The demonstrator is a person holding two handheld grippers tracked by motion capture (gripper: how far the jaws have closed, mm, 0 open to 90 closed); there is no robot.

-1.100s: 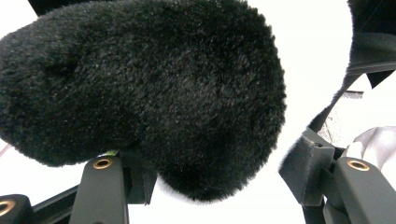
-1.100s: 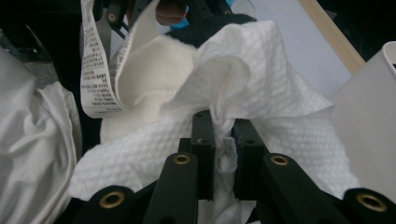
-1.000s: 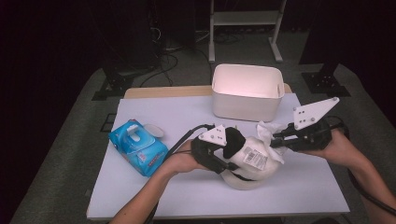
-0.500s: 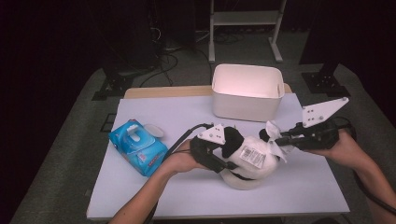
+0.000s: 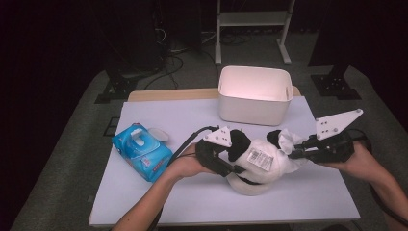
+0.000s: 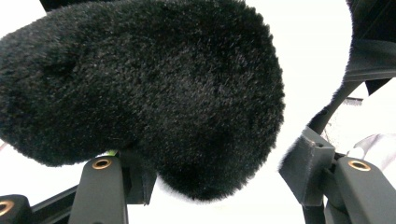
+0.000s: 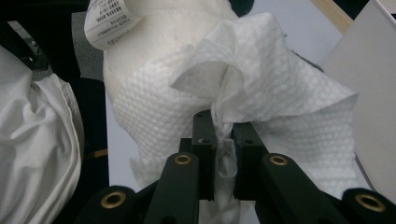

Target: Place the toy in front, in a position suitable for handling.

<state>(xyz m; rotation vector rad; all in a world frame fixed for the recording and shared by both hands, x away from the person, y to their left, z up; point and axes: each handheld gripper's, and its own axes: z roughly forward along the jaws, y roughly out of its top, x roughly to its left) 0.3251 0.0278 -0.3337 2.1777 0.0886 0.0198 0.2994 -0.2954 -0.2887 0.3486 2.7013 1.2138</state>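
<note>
Black plush fur point(image 6: 154, 88) up close, left gripper point(image 6: 210, 177) fingers point(image 6: 100, 186) either side, white surface behind.

Left gripper point(image 5: 235, 161) half-wide, right gripper point(image 5: 294, 153) clamped.

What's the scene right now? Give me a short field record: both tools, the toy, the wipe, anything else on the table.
left tool: closed on the plush toy's black furry part
right tool: shut on the wipe
plush toy: black and white, lying on the table, paper tag showing
wipe: white, textured, pressed against the toy's white side
wipes pack: blue, lid open, left of the toy
bin: white, behind the toy
</note>
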